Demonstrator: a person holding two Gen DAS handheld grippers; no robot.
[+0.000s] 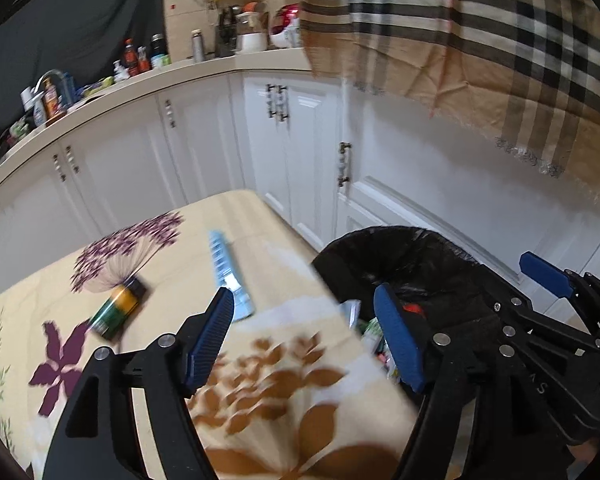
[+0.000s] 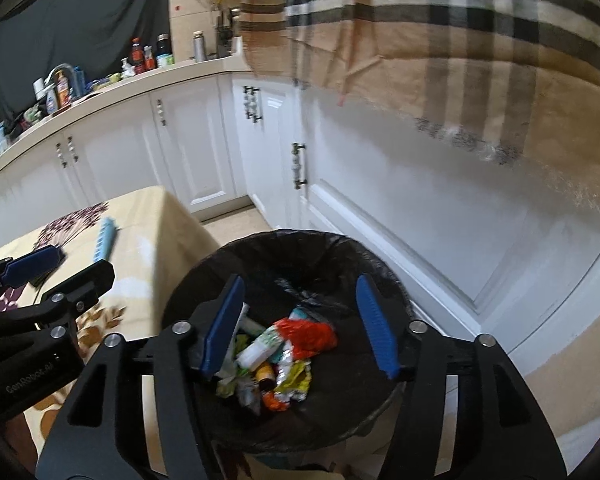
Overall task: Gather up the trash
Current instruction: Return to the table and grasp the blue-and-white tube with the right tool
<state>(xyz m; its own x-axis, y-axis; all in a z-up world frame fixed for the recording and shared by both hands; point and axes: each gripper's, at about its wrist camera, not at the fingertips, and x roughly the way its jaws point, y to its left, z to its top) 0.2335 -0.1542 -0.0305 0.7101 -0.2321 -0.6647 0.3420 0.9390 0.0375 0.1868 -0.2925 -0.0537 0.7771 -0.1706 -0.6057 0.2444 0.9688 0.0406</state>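
Note:
A round bin with a black liner [image 2: 340, 248] stands beside the table and holds several crumpled wrappers, among them a red one [image 2: 310, 334] and a small white bottle [image 2: 258, 352]. My right gripper [image 2: 300, 324] hangs open right over the bin with nothing between its blue pads. My left gripper [image 1: 306, 340] is open and empty too, over the table's edge next to the bin [image 1: 420, 240]. On the floral tablecloth [image 1: 284, 404] lie a green-and-yellow can [image 1: 118, 312] on its side and a light blue tube [image 1: 228, 276]. The tube [image 2: 105, 240] also shows in the right wrist view.
White cabinet doors [image 1: 204, 148] with metal handles run behind the table and bin. The counter [image 1: 148, 80] above them carries bottles and a tap. A plaid cloth [image 1: 480, 48] hangs at the upper right. Tiled floor [image 2: 236, 220] shows between table and cabinets.

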